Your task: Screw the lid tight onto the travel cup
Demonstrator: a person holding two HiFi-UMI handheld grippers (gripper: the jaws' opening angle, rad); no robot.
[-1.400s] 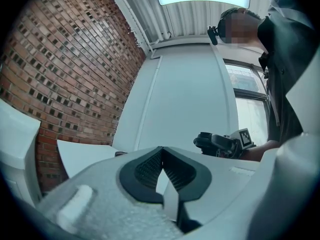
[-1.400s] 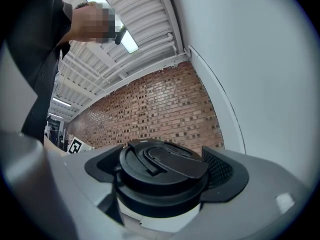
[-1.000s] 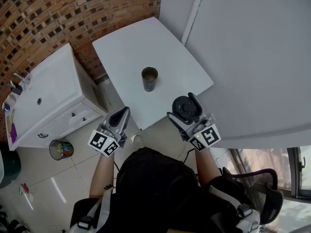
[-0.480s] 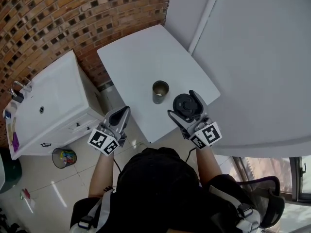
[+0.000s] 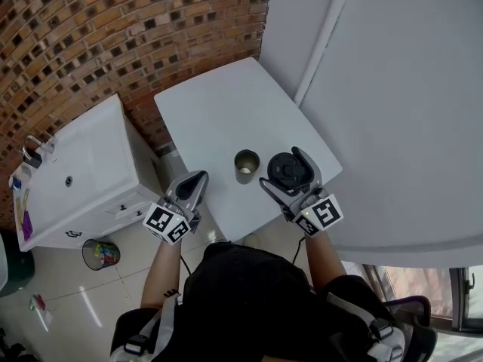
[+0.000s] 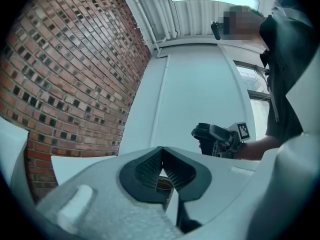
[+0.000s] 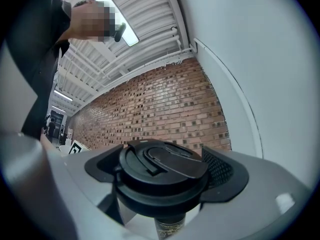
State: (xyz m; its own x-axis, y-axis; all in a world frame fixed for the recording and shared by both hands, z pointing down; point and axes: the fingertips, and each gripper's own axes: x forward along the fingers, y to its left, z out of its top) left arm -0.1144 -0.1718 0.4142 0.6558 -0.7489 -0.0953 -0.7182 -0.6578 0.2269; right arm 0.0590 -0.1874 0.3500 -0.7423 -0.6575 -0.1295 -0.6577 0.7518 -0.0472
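Observation:
The open dark travel cup (image 5: pixel 246 161) stands upright on the white table (image 5: pixel 219 104), near its front edge. Just right of the cup, my right gripper (image 5: pixel 287 169) is shut on the round black lid (image 5: pixel 287 168), held about level with the cup's rim. In the right gripper view the lid (image 7: pixel 161 170) fills the jaws and the cup (image 7: pixel 170 229) shows just below it. My left gripper (image 5: pixel 198 181) hovers off the table's left front edge, shut with nothing in it. In the left gripper view its pads (image 6: pixel 150 165) meet, with the cup (image 6: pixel 163 186) right behind them.
A white cabinet with a sink (image 5: pixel 75 172) stands left of the table, and a small bin (image 5: pixel 98 253) sits on the floor below it. A brick wall (image 5: pixel 113 36) runs behind, with a white wall (image 5: pixel 392 89) on the right.
Both grippers have come closer to the table. The lid in the right gripper now sits right beside the cup. The left gripper has stayed shut.

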